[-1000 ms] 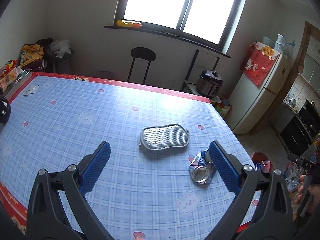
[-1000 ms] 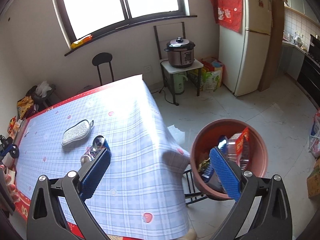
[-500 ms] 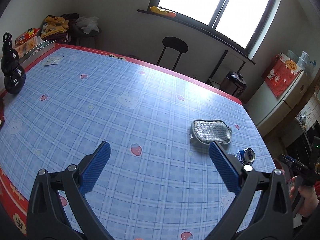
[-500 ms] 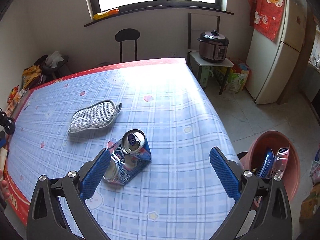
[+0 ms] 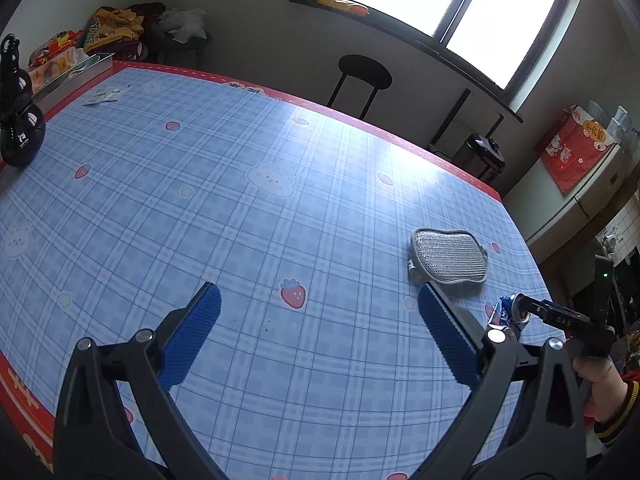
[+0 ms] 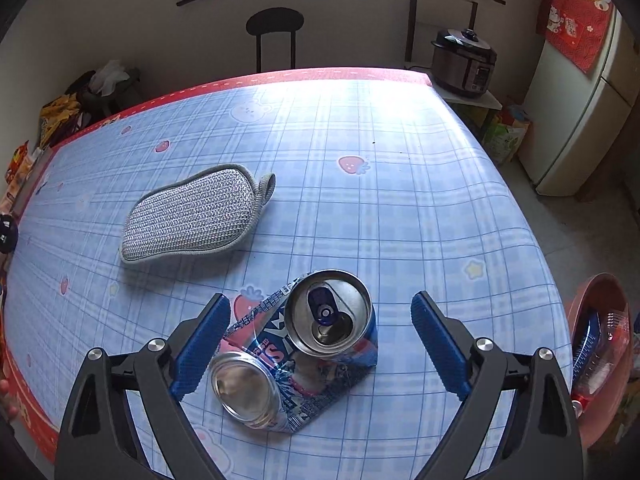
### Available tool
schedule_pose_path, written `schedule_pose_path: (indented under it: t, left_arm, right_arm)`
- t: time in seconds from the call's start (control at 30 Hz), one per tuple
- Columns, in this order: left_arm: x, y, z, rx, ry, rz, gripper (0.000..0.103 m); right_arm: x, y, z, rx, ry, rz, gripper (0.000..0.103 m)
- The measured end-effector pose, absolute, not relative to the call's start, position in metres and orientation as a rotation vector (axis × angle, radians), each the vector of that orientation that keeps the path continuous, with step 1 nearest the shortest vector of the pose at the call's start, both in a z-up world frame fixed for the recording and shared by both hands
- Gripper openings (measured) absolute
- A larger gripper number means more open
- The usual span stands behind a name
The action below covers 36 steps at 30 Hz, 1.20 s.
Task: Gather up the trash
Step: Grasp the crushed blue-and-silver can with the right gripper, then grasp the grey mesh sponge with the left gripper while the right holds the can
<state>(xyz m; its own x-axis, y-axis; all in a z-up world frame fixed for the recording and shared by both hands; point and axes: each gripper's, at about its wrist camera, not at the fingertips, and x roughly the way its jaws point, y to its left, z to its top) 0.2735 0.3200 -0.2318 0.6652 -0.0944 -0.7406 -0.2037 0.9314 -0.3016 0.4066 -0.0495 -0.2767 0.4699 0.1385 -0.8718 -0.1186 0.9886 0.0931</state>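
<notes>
Change: right hand-held gripper (image 6: 320, 344) swung over from the bin side and dropped onto the crushed can (image 6: 296, 356), which now sits between its pads, jaws closing but not pinching yet.
Can spot: near right part of the worktop (image 6: 400, 200), just near of the scrubber pad (image 6: 192, 216).
Left hand-held gripper (image 5: 316, 336): released, nothing in it, hanging over bare cloth.
Meaning: grab looks imminent, then over to the red basin (image 6: 600, 300) past the right edge.

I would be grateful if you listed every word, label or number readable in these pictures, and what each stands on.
"DAS": on the black body of the right tool.
Crushed can: blue and white print, large letters partly visible, creased, not readable.
Red cloth on the fridge: yellow characters, too small to read.
Black gourd bottle: white mark, too small.
</notes>
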Motion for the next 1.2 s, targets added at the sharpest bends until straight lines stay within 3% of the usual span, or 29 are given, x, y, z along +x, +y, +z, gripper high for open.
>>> schedule_pose_path:
  t: [0.27, 0.63, 1.03, 1.13, 1.2]
  left_arm:
    - [0.277, 0.318, -0.244, -0.404, 0.883, 0.065, 0.097]
    - [0.286, 0.299, -0.249, -0.402, 0.915, 0.018, 0.097]
    - [0.310, 0.281, -0.269, -0.537, 0.999, -0.100, 0.096]
    - [0.322, 0.273, -0.275, -0.574, 1.017, -0.124, 0.088]
    - [0.335, 0.268, -0.280, -0.581, 1.030, -0.130, 0.077]
  right_arm:
    - [0.417, -0.047, -0.298, 0.018, 1.122, 0.187, 0.080]
    - [0.417, -0.062, -0.312, 0.068, 1.151, 0.171, 0.057]
    - [0.395, -0.075, -0.281, 0.124, 1.054, 0.232, 0.056]
    - [0.392, -0.085, -0.275, 0.170, 1.041, 0.217, 0.056]
    - [0.390, -0.092, -0.271, 0.192, 1.035, 0.203, 0.056]
